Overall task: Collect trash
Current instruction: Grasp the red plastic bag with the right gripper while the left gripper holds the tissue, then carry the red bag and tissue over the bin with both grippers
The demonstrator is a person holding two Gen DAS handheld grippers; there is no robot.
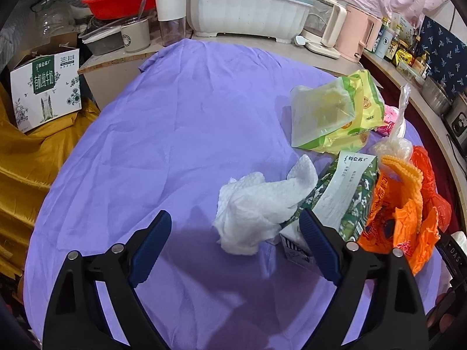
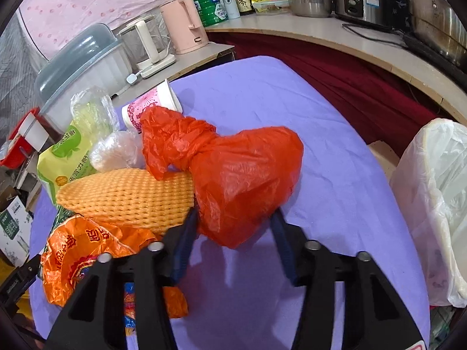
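The right gripper (image 2: 233, 227) has its fingers around the knotted red bag (image 2: 242, 175) on the desk (image 2: 335, 175), bin (image 2: 432, 204) to its right, while the left gripper (image 1: 236, 248) gapes empty, crumpled tissue (image 1: 256, 204) just ahead.

Red plastic bag (image 2: 242, 175), orange netted foam sleeve (image 2: 128, 198), white crumpled tissue (image 1: 259, 207), purple tablecloth (image 1: 175, 116).
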